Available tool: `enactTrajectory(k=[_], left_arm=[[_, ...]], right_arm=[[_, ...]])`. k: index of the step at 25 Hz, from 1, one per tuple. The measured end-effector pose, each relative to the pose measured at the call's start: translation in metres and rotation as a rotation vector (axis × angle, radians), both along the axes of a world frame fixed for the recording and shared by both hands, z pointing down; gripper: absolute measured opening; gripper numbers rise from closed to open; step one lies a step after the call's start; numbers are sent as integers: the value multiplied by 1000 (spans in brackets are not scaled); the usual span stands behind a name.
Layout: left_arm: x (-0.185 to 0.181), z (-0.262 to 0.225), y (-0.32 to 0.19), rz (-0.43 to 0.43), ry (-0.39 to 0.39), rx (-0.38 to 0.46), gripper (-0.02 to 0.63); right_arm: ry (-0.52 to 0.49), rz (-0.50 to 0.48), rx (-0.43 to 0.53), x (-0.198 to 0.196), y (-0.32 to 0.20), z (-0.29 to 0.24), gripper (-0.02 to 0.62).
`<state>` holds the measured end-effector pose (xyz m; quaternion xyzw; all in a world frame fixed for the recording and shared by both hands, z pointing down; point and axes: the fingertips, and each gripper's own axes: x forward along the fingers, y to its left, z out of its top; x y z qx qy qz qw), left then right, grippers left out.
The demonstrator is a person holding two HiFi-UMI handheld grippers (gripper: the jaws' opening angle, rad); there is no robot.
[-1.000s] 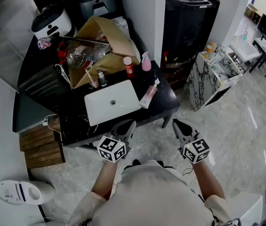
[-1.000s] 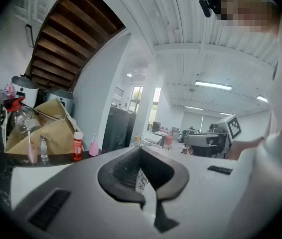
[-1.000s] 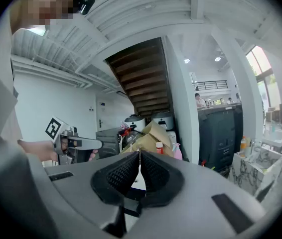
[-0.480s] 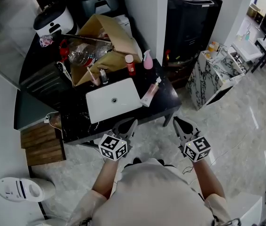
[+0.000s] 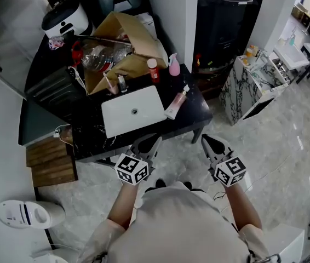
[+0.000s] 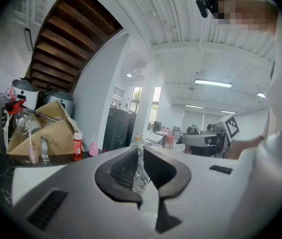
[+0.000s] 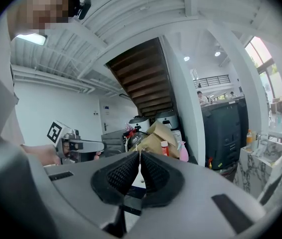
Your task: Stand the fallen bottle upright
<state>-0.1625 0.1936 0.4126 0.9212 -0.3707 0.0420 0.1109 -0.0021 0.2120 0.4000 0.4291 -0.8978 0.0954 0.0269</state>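
Observation:
The fallen bottle (image 5: pixel 176 104), pale pink with a white cap, lies on its side on the black table (image 5: pixel 196 114), right of a white tray (image 5: pixel 123 119). Both grippers hang short of the table's front edge, apart from the bottle. My left gripper (image 5: pixel 149 142) holds nothing. Its jaws are opening and stand a thin slit apart in the left gripper view (image 6: pixel 140 151). The bottle (image 6: pixel 140 171) shows far off through that slit. My right gripper (image 5: pixel 210 143) is shut and empty, its pads meeting in the right gripper view (image 7: pixel 140 156).
A red bottle (image 5: pixel 153 70) and a pink spray bottle (image 5: pixel 173 67) stand upright behind the tray. A cardboard box (image 5: pixel 123 51) with clear plastic bottles fills the table's back. A white pillar (image 5: pixel 174 15) and a dark cabinet (image 5: pixel 223 21) rise behind. A marble-patterned stand (image 5: pixel 248 84) is at right.
The head view has drifted slightly, so the table sits a touch higher in the picture. Both grippers stay in place before the table's edge.

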Motion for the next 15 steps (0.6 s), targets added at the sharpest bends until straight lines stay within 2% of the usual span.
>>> enactTrajectory(k=[9,15], left_arm=[[12,6,6,-31,1,-15,104],[16,9,9,-67,53,-43,194]], right_arm=[[8,-42,-22,8,6,12,37],[11,-83,-13,20,10,15,37]])
